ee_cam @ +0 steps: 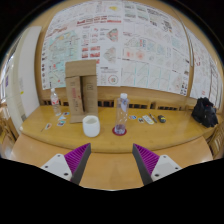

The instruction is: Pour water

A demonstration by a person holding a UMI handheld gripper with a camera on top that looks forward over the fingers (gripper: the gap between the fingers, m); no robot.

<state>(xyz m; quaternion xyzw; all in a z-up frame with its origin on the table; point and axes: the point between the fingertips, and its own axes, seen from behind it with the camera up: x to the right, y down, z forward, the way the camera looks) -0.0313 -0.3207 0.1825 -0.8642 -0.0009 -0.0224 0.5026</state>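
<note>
Clear plastic water bottle (123,105) is standing upright on the wooden table (110,150), white cap on, base sitting in a small purple holder — well beyond the fingers. White cup (91,125) is sitting just beside it. Gripper (111,160) is hanging released, magenta pads (76,159) apart, holding nothing. Bare tabletop is lying between fingers and bottle — a black bag (205,112) is resting at the far edge.
</note>
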